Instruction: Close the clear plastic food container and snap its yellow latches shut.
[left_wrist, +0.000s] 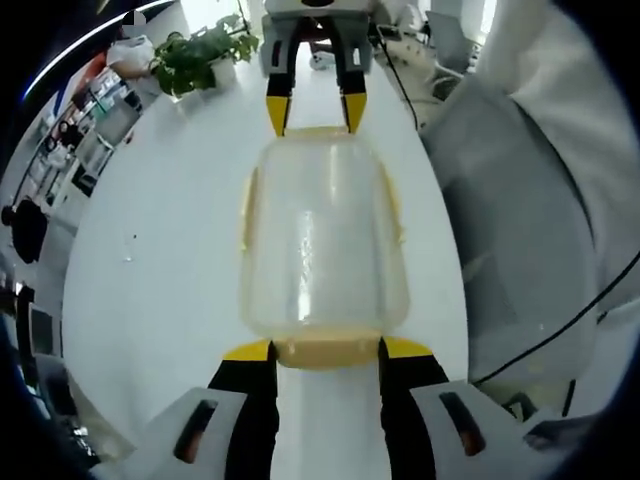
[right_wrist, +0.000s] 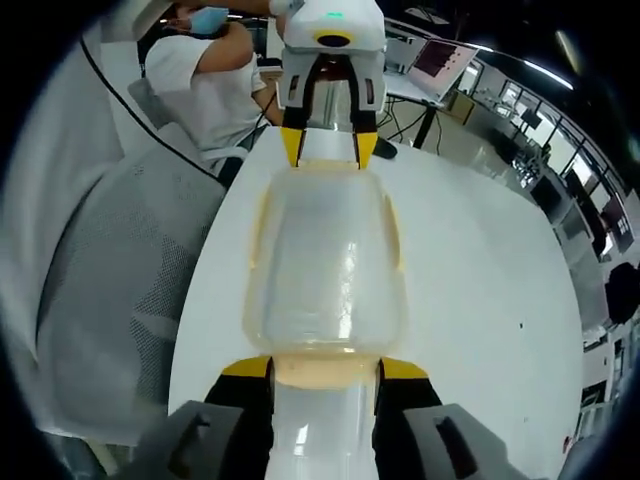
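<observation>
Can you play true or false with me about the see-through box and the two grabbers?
1. The clear container sits on a white table. True.
2. The left gripper and the right gripper are at opposite ends of the container. True.
3. The container's latches are blue. False: the latch is yellow.
4. A green plant stands at the far end of the table in the left gripper view. True.
5. The chair beside the table is red. False: it is grey mesh.
</observation>
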